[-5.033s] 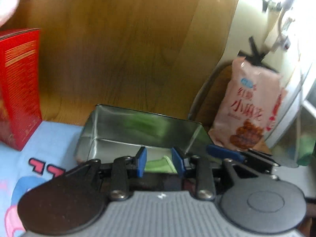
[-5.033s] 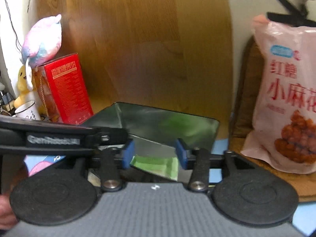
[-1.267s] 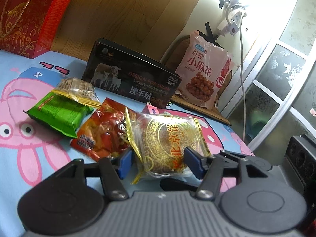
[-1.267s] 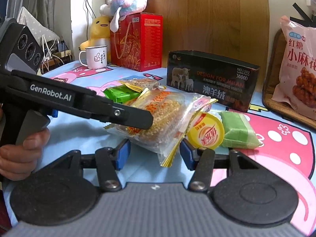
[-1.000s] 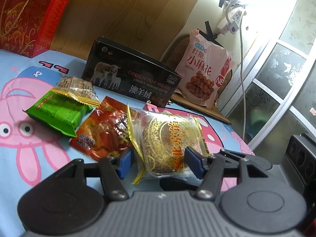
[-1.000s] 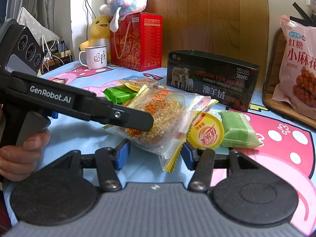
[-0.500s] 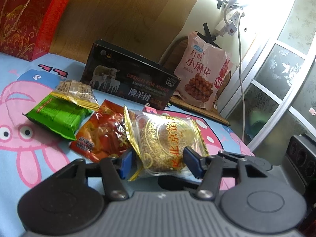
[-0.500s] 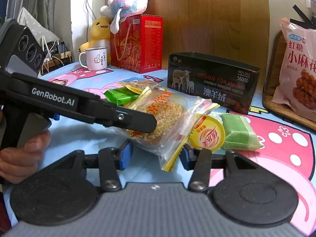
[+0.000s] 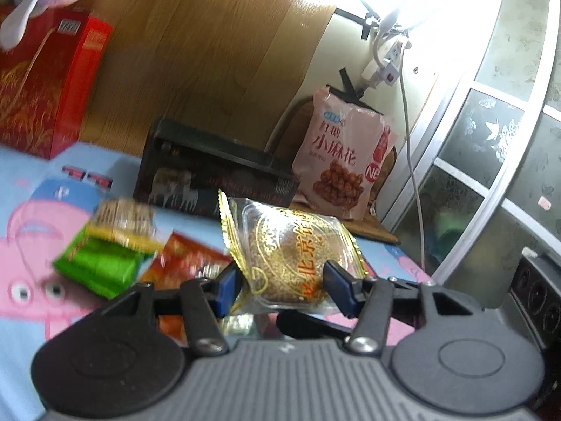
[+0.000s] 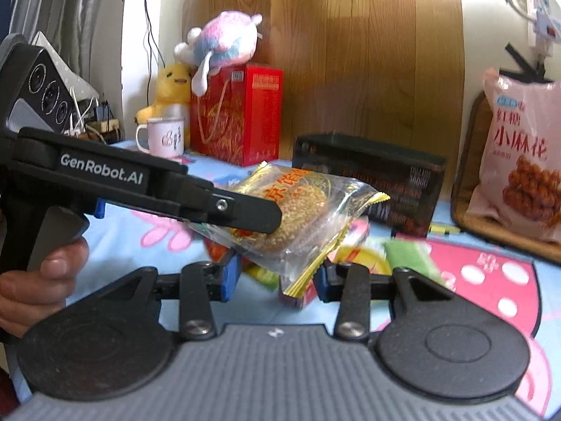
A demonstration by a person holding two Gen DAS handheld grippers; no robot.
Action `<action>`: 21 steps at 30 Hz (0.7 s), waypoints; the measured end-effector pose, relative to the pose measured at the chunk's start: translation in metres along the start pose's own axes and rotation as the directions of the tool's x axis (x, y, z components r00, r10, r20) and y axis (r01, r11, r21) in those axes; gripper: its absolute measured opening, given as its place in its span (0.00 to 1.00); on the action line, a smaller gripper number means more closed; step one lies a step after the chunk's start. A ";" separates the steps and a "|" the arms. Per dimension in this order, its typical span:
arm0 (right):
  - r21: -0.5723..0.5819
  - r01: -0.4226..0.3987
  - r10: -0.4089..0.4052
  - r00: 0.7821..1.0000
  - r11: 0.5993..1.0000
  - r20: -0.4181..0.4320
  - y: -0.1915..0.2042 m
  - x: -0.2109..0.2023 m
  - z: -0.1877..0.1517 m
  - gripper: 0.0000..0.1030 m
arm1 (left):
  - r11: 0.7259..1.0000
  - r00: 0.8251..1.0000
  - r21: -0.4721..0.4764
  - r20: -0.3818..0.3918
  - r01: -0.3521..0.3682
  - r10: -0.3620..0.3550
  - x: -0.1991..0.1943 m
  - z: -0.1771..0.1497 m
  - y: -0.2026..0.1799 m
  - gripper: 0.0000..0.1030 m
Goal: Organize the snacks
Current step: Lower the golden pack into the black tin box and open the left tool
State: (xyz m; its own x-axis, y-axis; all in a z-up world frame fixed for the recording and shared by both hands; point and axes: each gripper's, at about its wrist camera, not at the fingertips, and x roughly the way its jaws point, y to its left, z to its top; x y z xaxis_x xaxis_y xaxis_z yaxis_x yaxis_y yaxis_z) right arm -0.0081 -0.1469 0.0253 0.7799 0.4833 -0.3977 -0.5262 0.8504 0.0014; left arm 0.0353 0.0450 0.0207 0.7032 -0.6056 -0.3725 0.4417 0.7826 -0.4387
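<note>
Gold-trimmed clear pastry packet (image 9: pixel 298 256) sits clamped between the left tongs (image 9: pixel 282 286).

A wood-panel wall (image 10: pixel 368 70) stands ahead of the gripper, with a pale wall (image 9: pixel 350 52) to its right carrying a white power strip (image 9: pixel 384 66) in strong glare. Farther right — frosted, patterned window panes (image 9: pixel 491 122) in pale frames; left of the panel, a grey curtain (image 10: pixel 63 10).

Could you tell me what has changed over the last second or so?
The left gripper, its jaws just closing, has gripped the sesame cake packet and lifted it off the cloth. The right gripper has been closing, but holds nothing. The black box and pink bag stayed put.
</note>
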 end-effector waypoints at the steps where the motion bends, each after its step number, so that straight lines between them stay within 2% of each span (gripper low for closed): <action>1: -0.001 0.005 -0.005 1.000 1.000 0.015 -0.002 0.000 0.005 0.44 | 1.000 1.000 0.001 0.001 0.003 -0.003 0.003 0.008 -0.001 0.50; 7: 0.056 0.023 -0.027 0.997 0.998 0.068 -0.035 0.018 0.036 0.44 | 0.999 1.000 0.035 0.025 -0.006 0.005 0.041 0.059 -0.003 0.50; 13: 0.134 0.031 -0.040 0.997 0.990 0.059 -0.080 0.064 0.070 0.44 | 0.998 0.998 0.015 0.031 -0.057 0.056 0.096 0.102 0.012 0.51; 17: 0.171 0.058 -0.063 0.998 0.984 0.027 -0.101 0.098 0.081 0.47 | 0.993 0.993 0.006 0.010 -0.120 0.120 0.130 0.114 0.023 0.52; 20: 0.202 0.122 -0.124 0.992 0.972 0.000 -0.111 0.104 0.078 0.50 | 0.990 0.990 0.001 -0.010 -0.142 0.142 0.135 0.111 0.028 0.51; 21: 0.220 0.119 -0.123 0.992 0.968 0.007 -0.115 0.099 0.075 0.50 | 0.991 0.991 0.004 -0.001 -0.132 0.132 0.129 0.108 0.028 0.51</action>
State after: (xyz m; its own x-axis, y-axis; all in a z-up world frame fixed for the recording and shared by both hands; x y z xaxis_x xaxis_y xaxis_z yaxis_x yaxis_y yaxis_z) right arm 0.1554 -0.1812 0.0546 0.8411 0.3763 -0.3885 -0.3425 0.9265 0.1560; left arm 0.1987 0.0041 0.0482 0.7546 -0.4975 -0.4280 0.3473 0.8561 -0.3828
